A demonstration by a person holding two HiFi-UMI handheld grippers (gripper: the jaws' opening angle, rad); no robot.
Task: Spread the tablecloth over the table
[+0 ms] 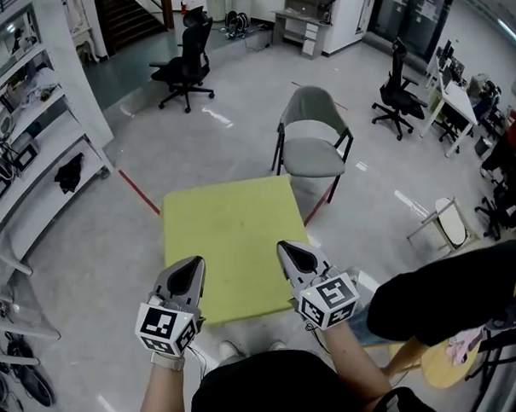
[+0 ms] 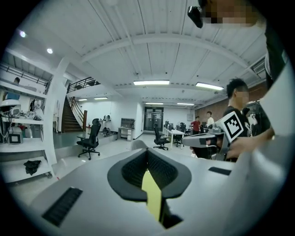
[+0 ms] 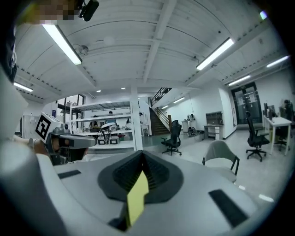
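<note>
A yellow-green tablecloth (image 1: pixel 229 236) lies stretched out flat in front of me, and whatever is under it is hidden. My left gripper (image 1: pixel 195 263) is shut on the cloth's near left corner. My right gripper (image 1: pixel 285 246) is shut on its near right corner. In the left gripper view a strip of the cloth (image 2: pixel 152 198) sticks out between the shut jaws of the left gripper (image 2: pixel 147 169). The right gripper view shows the same: a cloth strip (image 3: pixel 136 197) is pinched in the right gripper (image 3: pixel 141 169). Both grippers point nearly level.
A grey chair (image 1: pixel 312 140) stands just past the cloth's far edge. White shelves (image 1: pixel 29 147) line the left wall, and a black office chair (image 1: pixel 186 66) stands farther back. A person in black (image 1: pixel 450 297) and a wooden stool (image 1: pixel 444 365) are at my right.
</note>
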